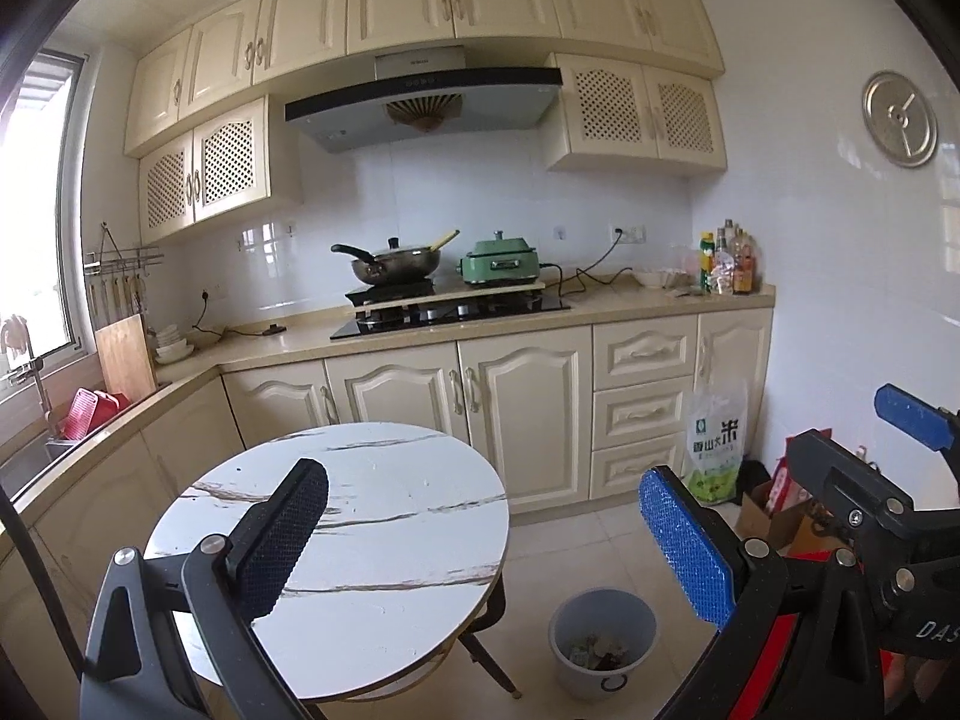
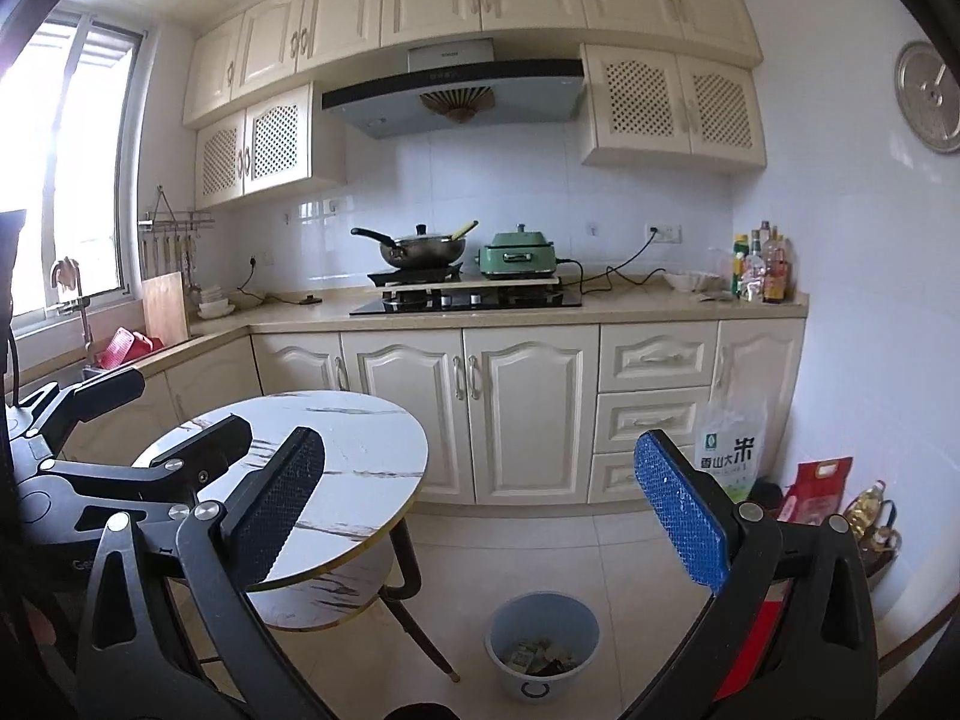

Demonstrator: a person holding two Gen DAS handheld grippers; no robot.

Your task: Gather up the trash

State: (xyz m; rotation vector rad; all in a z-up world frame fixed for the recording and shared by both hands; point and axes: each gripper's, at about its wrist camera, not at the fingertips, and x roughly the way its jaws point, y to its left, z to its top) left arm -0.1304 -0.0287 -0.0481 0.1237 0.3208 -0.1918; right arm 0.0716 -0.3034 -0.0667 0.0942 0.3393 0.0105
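Above the round table (image 1: 384,516), my left gripper (image 1: 480,546) and right gripper (image 2: 480,516) hang spread, holding nothing. Trash lies in the bin (image 2: 542,654); collection appears complete, only withdrawal remaining.

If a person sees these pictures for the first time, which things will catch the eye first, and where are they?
The eye goes first to the round marble-patterned table in the foreground, with the grey trash bin on the tiled floor beside it, scraps already inside. Next come the open left gripper and the open right gripper, both holding nothing. Behind, on the stove, stand a dark wok and a green electric cooker.
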